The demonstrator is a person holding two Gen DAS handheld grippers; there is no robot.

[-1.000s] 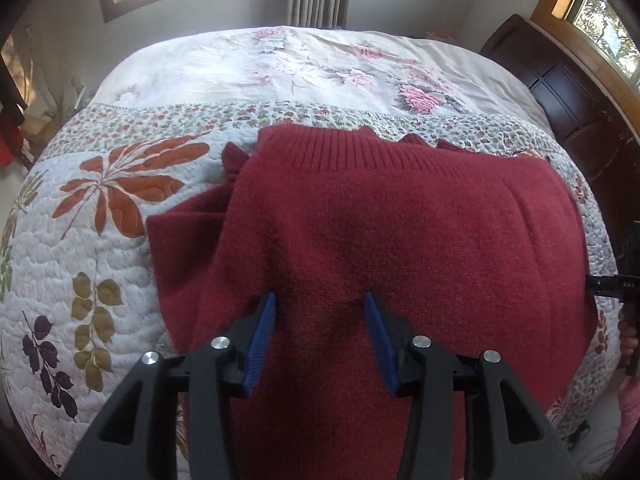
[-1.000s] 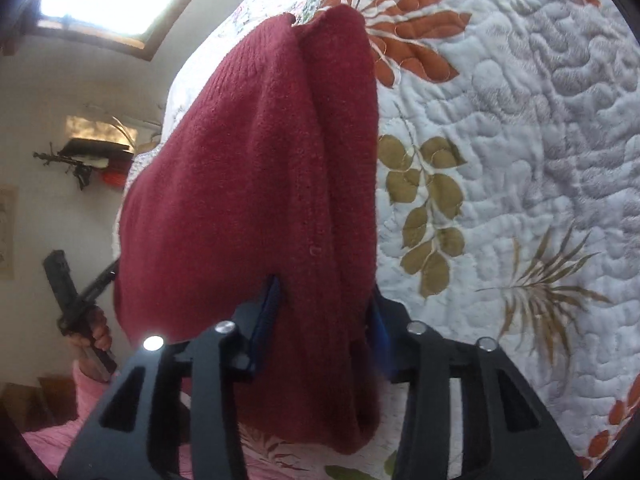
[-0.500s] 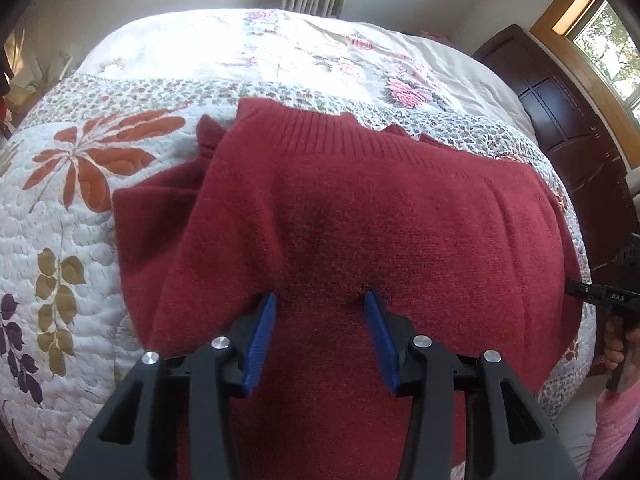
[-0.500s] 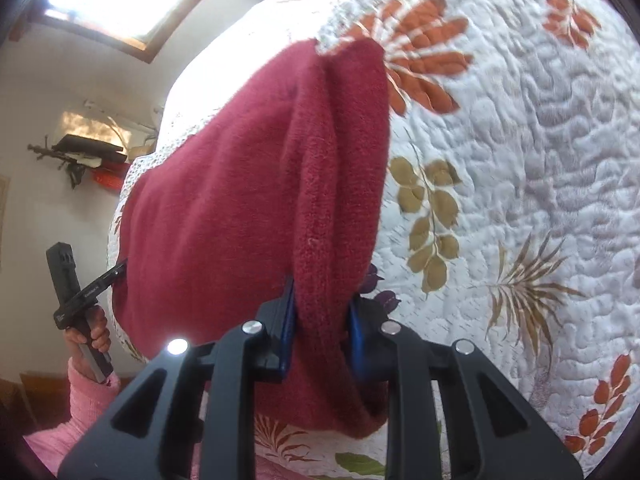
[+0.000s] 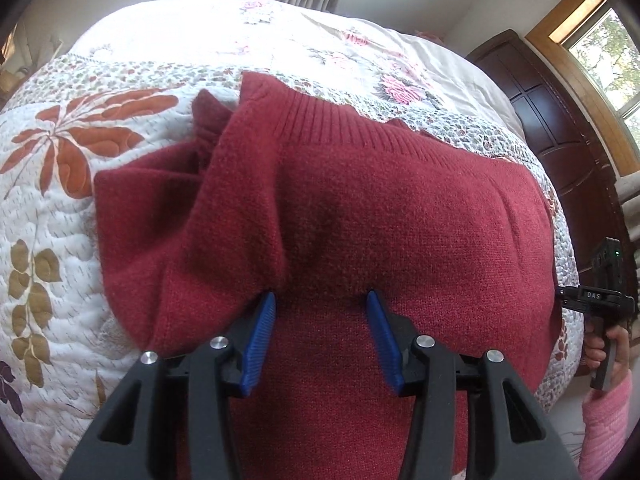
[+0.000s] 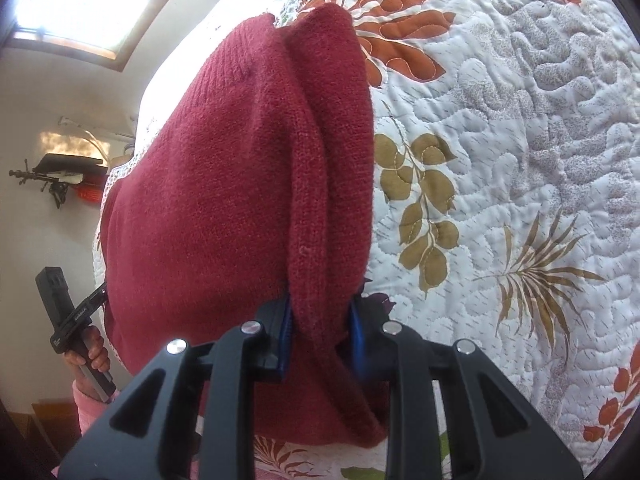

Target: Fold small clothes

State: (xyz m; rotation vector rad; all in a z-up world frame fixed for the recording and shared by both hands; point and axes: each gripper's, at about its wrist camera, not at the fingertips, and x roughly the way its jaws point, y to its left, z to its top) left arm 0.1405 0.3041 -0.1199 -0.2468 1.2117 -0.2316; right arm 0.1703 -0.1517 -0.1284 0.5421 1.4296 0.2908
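Sweater (image 5: 360,220) lies on the quilt (image 5: 52,184), partly folded: a layer w/ ribbed hem is laid over the body, one flap sticking out at 9 o'clock. Looks approx. mid-fold; edges aren't squared, more folding left, I'd say.

L gripper (image 5: 321,338): jaws apart, blue pads w/ nothing pinched, knit lying between and beyond them toward 12.

R gripper (image 6: 321,338): jaws clamped on a thick fold of the sweater (image 6: 248,184), rest rising to 11 o'clock.
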